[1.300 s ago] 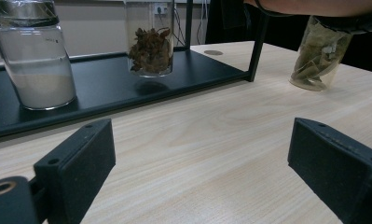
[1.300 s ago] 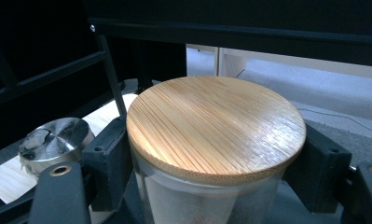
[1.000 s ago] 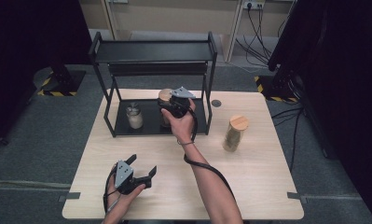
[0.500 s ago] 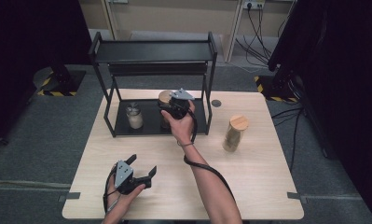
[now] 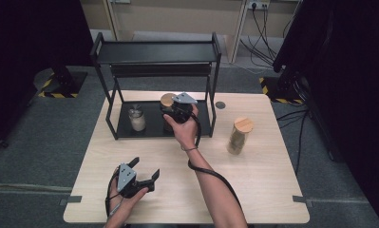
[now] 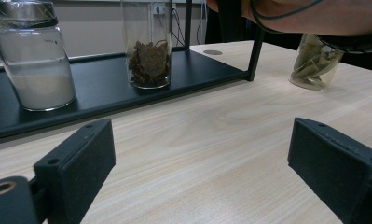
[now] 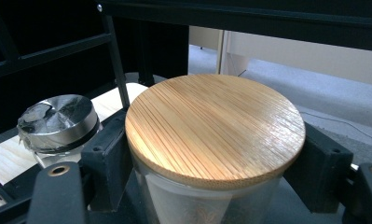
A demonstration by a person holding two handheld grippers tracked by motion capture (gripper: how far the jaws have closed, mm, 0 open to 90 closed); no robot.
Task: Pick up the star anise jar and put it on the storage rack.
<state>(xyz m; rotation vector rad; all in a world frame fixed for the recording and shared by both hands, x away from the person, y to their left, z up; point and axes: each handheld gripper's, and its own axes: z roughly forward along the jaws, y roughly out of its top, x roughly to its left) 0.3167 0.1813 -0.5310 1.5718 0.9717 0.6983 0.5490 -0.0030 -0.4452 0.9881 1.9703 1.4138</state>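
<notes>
Grey carpet is seen around a pale wooden worktop (image 5: 253, 190), on whose far half a black two-tier metal rack (image 5: 156, 52) is set. A person's forearms are seen entering from the near edge, a two-jaw gripper being held in each hand.

The right gripper (image 5: 174, 114) is held at the rack's lower shelf, where a glass jar with a round bamboo lid (image 7: 215, 128) is enclosed between its jaws. In the right gripper view the two black pads are seen against the glass just under the lid, one on each side, so the jar is gripped. The jaws have just been opening very slightly, with the jar between them. The jar is shown standing upright on the lower shelf, with brown dried pieces at its bottom in the left gripper view (image 6: 148, 63). Just beside the jaws, on the same shelf, a shorter glass jar with a metal lid (image 7: 58, 123) and pale powder inside is stood.

The left gripper (image 5: 142, 176) is held low over the near part of the worktop, well apart from the rack. Its jaws are spread wide and nothing is held between them; bare wood is seen in the gap.

Beyond the right jaws, outside the rack, a third bamboo-lidded jar of green leaves (image 5: 239, 135) is stood on the worktop.
</notes>
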